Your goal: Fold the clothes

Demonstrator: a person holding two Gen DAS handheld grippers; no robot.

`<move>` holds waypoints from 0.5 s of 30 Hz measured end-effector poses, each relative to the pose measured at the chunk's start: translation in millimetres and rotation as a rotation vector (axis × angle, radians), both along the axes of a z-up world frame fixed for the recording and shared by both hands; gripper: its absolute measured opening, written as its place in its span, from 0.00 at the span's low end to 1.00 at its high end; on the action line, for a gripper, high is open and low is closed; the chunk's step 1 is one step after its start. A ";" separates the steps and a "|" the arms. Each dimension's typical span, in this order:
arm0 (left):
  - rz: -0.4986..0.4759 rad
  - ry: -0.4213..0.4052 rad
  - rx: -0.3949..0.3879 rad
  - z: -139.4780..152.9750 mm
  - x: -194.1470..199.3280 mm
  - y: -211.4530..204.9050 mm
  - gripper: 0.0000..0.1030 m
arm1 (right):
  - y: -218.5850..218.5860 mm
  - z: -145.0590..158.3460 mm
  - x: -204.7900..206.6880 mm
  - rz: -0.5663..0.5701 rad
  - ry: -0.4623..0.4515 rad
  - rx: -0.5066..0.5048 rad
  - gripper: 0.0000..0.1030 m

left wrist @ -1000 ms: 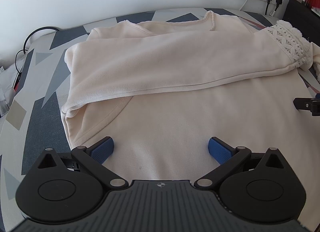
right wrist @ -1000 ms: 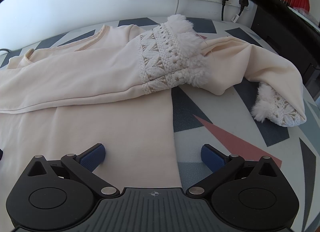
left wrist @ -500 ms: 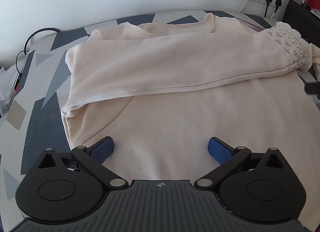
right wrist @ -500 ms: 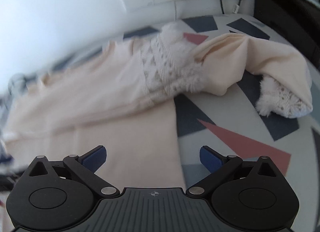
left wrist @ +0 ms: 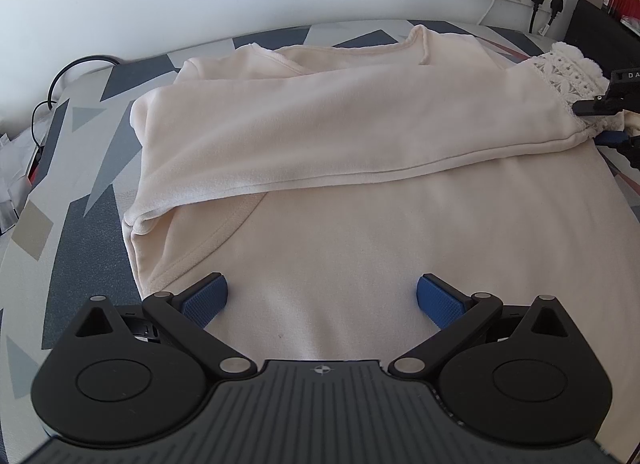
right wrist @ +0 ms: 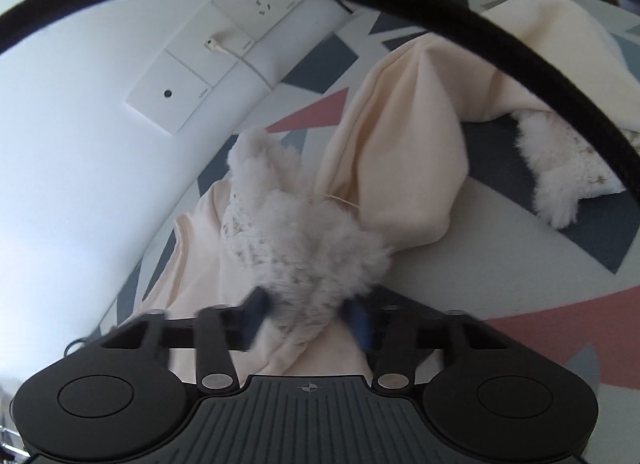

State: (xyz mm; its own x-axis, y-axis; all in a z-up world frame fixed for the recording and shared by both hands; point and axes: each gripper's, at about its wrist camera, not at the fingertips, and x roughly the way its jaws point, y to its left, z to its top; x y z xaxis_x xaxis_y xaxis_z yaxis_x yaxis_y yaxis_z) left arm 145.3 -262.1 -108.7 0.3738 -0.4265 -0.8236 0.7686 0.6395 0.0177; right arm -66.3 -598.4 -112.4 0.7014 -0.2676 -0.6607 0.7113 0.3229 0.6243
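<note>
Left wrist view: cream sweater (left wrist: 360,223) flat on the patterned bedspread (left wrist: 80,232), neckline toward the wall, hem toward the camera; one sleeve (left wrist: 340,139) folded across the chest, long axis running left to right, its lace cuff (left wrist: 568,75) at the garment's right edge; left gripper (left wrist: 322,298) over the hem, blue pads wide apart, nothing between them; right gripper (left wrist: 612,115) enters at the far right beside that cuff, its grip hidden from here.

Right wrist view only: right gripper (right wrist: 308,316) with fingers drawn in on the furry lace cuff (right wrist: 304,248), fabric bunched between the pads, which are motion-blurred, so full closure cannot be told; second sleeve (right wrist: 400,143) humped beyond on the bedspread (right wrist: 520,272), its own fur cuff (right wrist: 560,175) lying to the right, apart from the first.

Count: one sweater; two sleeves; two cuffs; one wall socket strip (right wrist: 224,43) with one white cable plugged in.
</note>
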 end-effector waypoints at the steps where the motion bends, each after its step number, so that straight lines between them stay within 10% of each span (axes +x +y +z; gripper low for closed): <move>1: 0.000 0.001 0.001 0.1 0.1 -0.2 1.00 | 0.6 4.0 1.8 0.009 0.001 -0.016 0.29; 8: 0.000 0.023 0.027 1.5 3.4 -4.6 1.00 | 2.2 28.2 13.6 0.068 -0.003 -0.111 0.24; 15: 0.016 0.027 0.031 1.7 2.2 -5.6 1.00 | -13.6 24.0 29.2 0.085 0.000 -0.111 0.45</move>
State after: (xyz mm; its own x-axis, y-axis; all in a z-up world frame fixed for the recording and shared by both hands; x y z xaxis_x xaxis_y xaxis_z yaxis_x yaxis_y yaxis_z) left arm 147.5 -267.7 -106.9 0.3581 -0.3947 -0.8462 0.7590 0.6509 0.0176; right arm -37.0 -612.0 -88.5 0.7245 -0.2781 -0.6307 0.6785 0.4492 0.5812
